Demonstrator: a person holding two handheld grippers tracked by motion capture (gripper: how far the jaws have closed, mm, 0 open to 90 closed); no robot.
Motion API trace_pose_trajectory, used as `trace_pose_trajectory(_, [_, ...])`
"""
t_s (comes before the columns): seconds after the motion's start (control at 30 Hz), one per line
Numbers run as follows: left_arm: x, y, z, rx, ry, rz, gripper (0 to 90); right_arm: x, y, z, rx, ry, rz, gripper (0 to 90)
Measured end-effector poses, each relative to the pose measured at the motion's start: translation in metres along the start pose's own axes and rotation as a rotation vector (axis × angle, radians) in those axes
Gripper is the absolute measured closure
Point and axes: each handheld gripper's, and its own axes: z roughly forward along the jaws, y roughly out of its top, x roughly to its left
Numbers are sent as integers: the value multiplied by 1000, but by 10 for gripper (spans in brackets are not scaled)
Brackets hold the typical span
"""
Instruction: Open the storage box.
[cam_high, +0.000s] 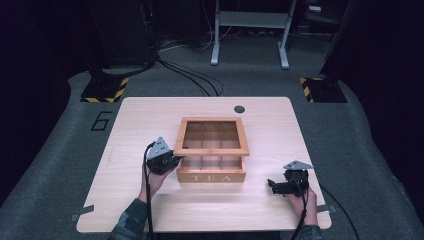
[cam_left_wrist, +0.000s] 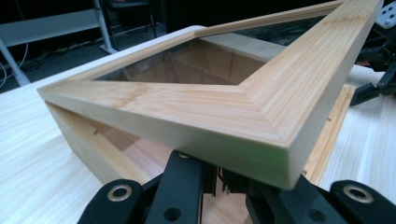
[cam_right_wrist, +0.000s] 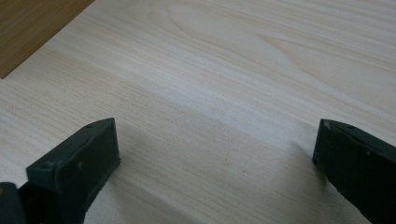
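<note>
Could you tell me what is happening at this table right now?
A person works on a wooden tea box with two tools. The left hand-held gripper, jaws shut, sits under the front left corner of the glass-paned lid, which stands partly raised above the box. The right hand-held gripper rests open over the table, apart from the box.

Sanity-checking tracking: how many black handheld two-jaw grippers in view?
2. The left gripper is at the front left corner of the wooden tea box's raised glass-paned lid. The right gripper is over the pale wooden table, right of the box and apart from it.
</note>
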Motion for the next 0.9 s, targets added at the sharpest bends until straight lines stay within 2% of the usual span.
trace_pose_trajectory(0.23, [-6, -17, -4, 27, -12, -18, 853, 0, 0, 0, 0, 0, -1, 0])
trace_pose_trajectory(0.37, [-8, -17, -7, 27, -17, -22, 848, 0, 0, 0, 0, 0, 0, 0])
trace_pose_trajectory(0.57, [-14, -23, -11, 56, -17, -23, 850, 0, 0, 0, 1, 0, 1, 0])
trace_pose_trajectory(0.67, [-15, -28, -17, 61, -14, -39, 848, 0, 0, 0, 1, 1, 2, 0])
trace_pose_trajectory(0.9, [-16, -31, -28, 73, -3, -37, 842, 0, 0, 0, 1, 1, 2, 0])
